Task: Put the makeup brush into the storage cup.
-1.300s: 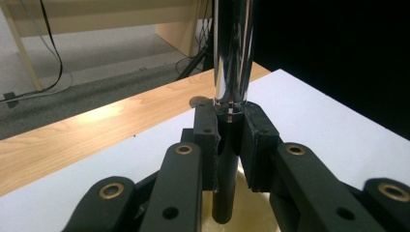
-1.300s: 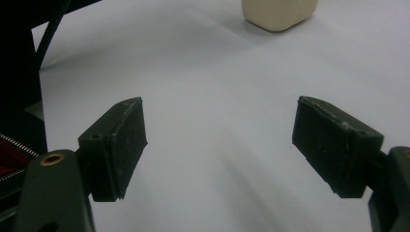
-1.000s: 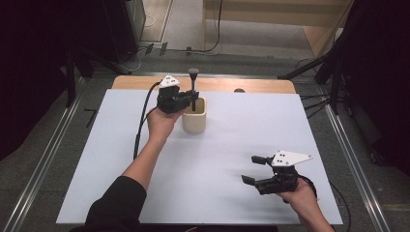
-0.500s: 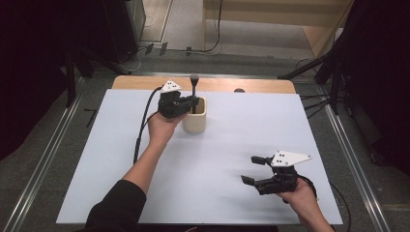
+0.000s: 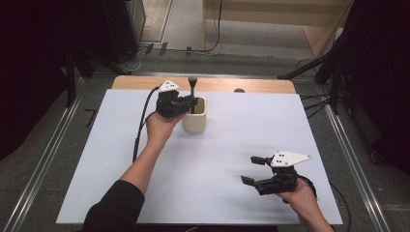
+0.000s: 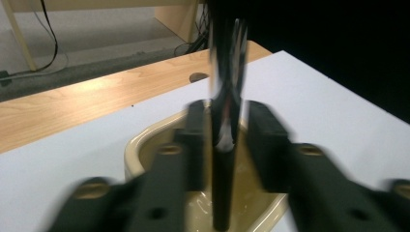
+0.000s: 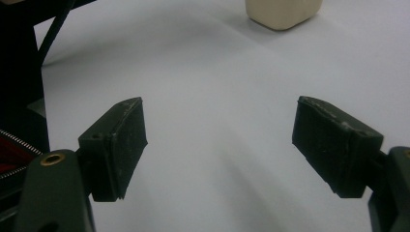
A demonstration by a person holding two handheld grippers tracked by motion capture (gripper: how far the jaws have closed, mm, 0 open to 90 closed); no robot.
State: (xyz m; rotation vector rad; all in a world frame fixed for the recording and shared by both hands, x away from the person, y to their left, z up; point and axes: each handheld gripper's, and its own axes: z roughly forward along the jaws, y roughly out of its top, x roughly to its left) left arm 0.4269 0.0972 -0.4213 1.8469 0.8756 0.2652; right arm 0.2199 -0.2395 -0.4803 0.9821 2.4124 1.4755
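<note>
Cream cup [image 5: 194, 115] toward the far edge of the white table [image 5: 227, 145], a dark brush [image 5: 193, 92] upright inside it, handle end down on the cup's floor, bristle end above the rim.

Left gripper [image 5: 189, 102] level at the cup's near-left rim, jaws on either side of the brush handle and just opened, with slim gaps visible in the left gripper view [image 6: 223, 140]; no pad pressing on the handle, so brush released, standing free.

Right gripper [image 5: 252, 169] well away from the cup toward the near right corner of the table, jaws wide apart over bare surface [image 7: 220, 145], nothing between them.

For a clean release, probably best: open a little wider before withdrawing, then back straight away from the cup without dragging a pad along the handle; otherwise likely to tip the brush or nudge the light cup. Right gripper better kept parked.

Hard to tell: left gripper view smeared with motion blur, so exact gaps beside the handle unclear; brush top cut off there; cup's inside bottom partly hidden behind the jaws; whether the brush leans on the rim not readable.
</note>
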